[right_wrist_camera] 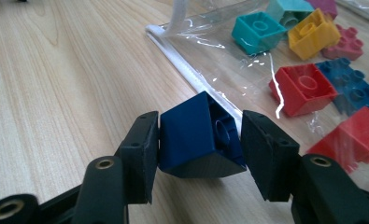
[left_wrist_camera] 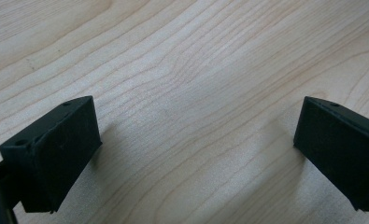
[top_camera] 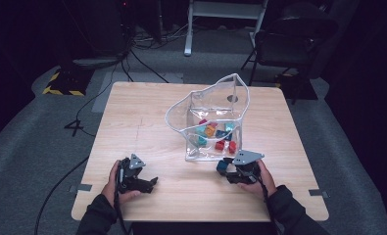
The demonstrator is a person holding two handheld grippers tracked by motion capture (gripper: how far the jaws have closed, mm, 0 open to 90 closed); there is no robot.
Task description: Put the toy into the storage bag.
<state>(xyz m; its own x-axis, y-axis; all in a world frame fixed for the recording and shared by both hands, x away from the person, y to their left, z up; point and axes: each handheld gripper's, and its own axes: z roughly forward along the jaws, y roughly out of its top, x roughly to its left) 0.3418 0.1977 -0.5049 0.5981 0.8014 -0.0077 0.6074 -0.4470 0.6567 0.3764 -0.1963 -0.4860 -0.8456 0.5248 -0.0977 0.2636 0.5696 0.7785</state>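
Note:
My right gripper (right_wrist_camera: 200,156) is shut on a dark blue brick (right_wrist_camera: 194,137), which sits tilted between the pads just above the table. It hangs right at the white-rimmed near edge of a clear plastic bag (right_wrist_camera: 191,77). Inside the bag lie several bricks: a teal one (right_wrist_camera: 258,31), a yellow one (right_wrist_camera: 313,33), a red one (right_wrist_camera: 303,88) and others. In the high view the right gripper (top_camera: 225,167) holds the blue brick (top_camera: 222,165) at the bag's (top_camera: 208,105) front corner. My left gripper (top_camera: 151,184) rests at the front left, open over bare wood (left_wrist_camera: 196,70), nothing between its jaws.
The wooden table (top_camera: 132,122) carries the bag at centre right, its mouth standing open and upright. A chair (top_camera: 289,39) and cables lie on the floor beyond the far edge. Bare wood stretches to the left of the bag.

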